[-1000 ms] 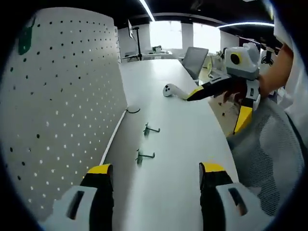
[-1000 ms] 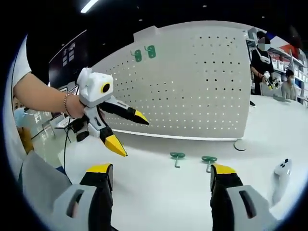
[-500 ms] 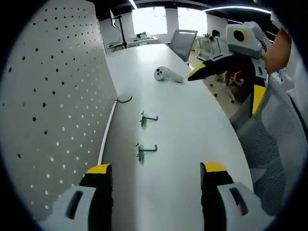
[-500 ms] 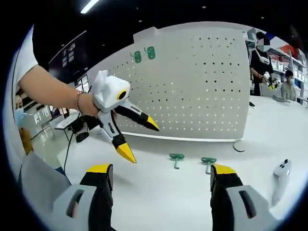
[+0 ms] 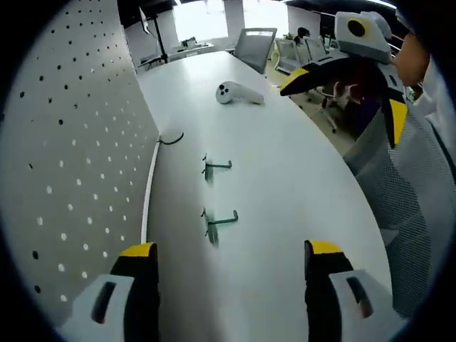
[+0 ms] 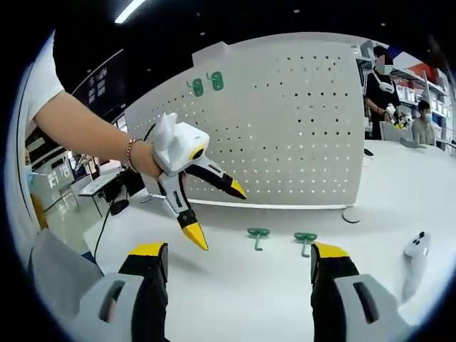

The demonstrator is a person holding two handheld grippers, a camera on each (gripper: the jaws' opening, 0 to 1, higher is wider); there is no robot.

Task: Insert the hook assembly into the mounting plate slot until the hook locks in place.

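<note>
Here, two small green metal hooks lie on the long white table (image 5: 285, 178), just in front of the upright white perforated pegboard panel (image 5: 64, 164): the nearer green hook (image 5: 217, 221) and the farther green hook (image 5: 214, 166) in the left gripper view, which appear in the right gripper view as the left-hand one (image 6: 258, 234) and the right-hand one (image 6: 306, 238). Neither is held or touched by a gripper. Two more green hooks (image 6: 204, 83) already hang high on the pegboard (image 6: 299, 128).

The left gripper (image 5: 224, 285) has its yellow-tipped jaws spread wide over bare table, with nothing between them; in the right gripper view it (image 6: 217, 214) is held by a hand (image 6: 146, 158) above the table, jaws apart, tips angled down toward the hooks. The right gripper (image 6: 231, 285) is also spread and empty; in the left gripper view it (image 5: 342, 92) hovers off the table's far edge, jaws parted.

A white handheld controller (image 5: 239, 92) lies farther along the table, also seen at the right gripper view's edge (image 6: 415, 249). A grey office chair (image 5: 255, 44) stands at the table's end.

Compared with a second ago, the left gripper has tipped downward and come closer to the hooks; the hooks themselves lie as before.

No container and no readable writing can be made out.
</note>
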